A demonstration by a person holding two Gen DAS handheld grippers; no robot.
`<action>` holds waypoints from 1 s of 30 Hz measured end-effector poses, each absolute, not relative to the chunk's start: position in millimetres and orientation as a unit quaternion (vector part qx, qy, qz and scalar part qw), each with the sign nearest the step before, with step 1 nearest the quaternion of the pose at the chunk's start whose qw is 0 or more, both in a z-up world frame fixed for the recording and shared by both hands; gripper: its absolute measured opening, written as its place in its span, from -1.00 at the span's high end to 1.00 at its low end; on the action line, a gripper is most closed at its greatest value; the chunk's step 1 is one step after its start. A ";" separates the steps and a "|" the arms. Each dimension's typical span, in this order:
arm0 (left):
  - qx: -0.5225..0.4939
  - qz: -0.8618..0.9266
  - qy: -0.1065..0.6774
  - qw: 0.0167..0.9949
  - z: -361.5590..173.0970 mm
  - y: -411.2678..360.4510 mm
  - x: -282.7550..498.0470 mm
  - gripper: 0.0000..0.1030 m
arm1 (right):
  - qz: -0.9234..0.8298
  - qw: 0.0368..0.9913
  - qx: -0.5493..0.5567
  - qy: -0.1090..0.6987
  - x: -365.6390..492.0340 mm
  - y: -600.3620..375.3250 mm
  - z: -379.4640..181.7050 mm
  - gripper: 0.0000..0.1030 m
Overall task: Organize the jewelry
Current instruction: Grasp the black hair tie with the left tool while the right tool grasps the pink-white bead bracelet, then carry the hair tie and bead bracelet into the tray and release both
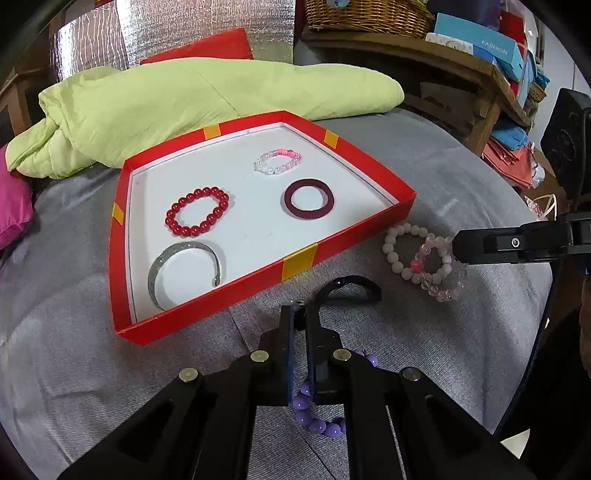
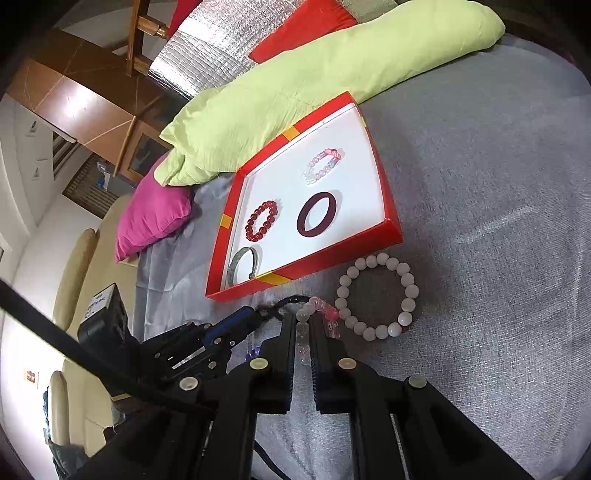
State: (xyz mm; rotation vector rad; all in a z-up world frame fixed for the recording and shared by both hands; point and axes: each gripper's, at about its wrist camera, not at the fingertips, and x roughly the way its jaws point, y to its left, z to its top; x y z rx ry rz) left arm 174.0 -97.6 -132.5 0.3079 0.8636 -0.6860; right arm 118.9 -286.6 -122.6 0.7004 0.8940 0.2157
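A red tray point(image 1: 347, 236) point(image 2: 306, 271) on the grey cover holds a red bead bracelet point(image 1: 197, 211), a dark maroon bangle point(image 1: 308, 199), a pink-white bead bracelet point(image 1: 277, 161) and a silver bangle point(image 1: 184, 271). My left gripper point(image 1: 301, 314) is shut on a black bangle point(image 1: 354, 284) just in front of the tray. A purple bead bracelet point(image 1: 314, 417) lies under it. My right gripper point(image 2: 303, 325) is shut on a clear pink bead bracelet point(image 2: 321, 310) point(image 1: 439, 273), which overlaps a white bead bracelet point(image 2: 380, 295) point(image 1: 406, 251).
A green quilt point(image 1: 192, 99) lies behind the tray, with a magenta pillow point(image 2: 155, 210) at its left. A wooden shelf with boxes and a basket point(image 1: 369, 14) stands at the back right.
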 end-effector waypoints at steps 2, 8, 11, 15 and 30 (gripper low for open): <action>0.144 -0.325 0.403 0.843 -128.8 -95.1 172.8 0.88 | 0.103 0.839 0.333 0.418 118.3 -287.1 -120.9 0.84; 0.144 -0.329 0.393 0.847 -123.5 -91.1 171.3 0.88 | 0.105 0.840 0.334 0.414 118.8 -285.3 -118.5 0.84; 0.150 -0.332 0.392 0.845 -123.6 -92.5 169.3 0.70 | 0.105 0.839 0.334 0.416 119.2 -285.2 -119.7 0.84; 0.159 -0.335 0.381 0.847 -122.7 -96.1 163.7 -0.03 | 0.102 0.839 0.334 0.416 118.7 -286.5 -119.9 0.84; 0.161 -0.330 0.412 0.834 -148.1 -113.9 183.8 0.56 | 0.096 0.843 0.329 0.415 118.9 -288.8 -118.8 0.84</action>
